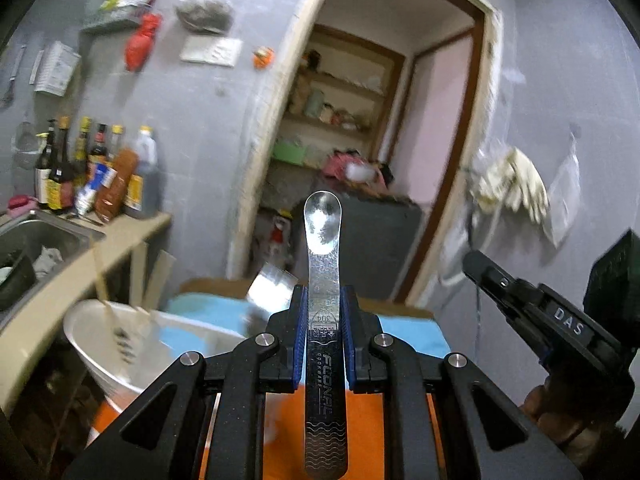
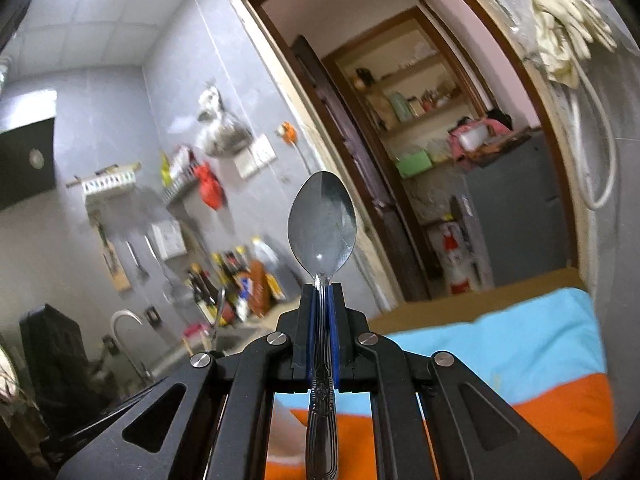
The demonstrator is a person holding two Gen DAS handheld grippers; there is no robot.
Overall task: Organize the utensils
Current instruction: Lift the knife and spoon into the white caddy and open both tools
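Clamped together on a flat steel spoon, the left gripper pinches the handle at mid-length, its small bowl pointing up and away. Below left sits a metal bowl holding wooden utensils, on a blue-and-orange cloth. The right gripper shows at the right edge of this view.

From the right wrist, the right gripper is shut on an ornate spoon just under its bowl, the embossed handle trailing back. Both spoons look light, stiff and slick; gripping the neck or mid-handle should limit any swivelling.
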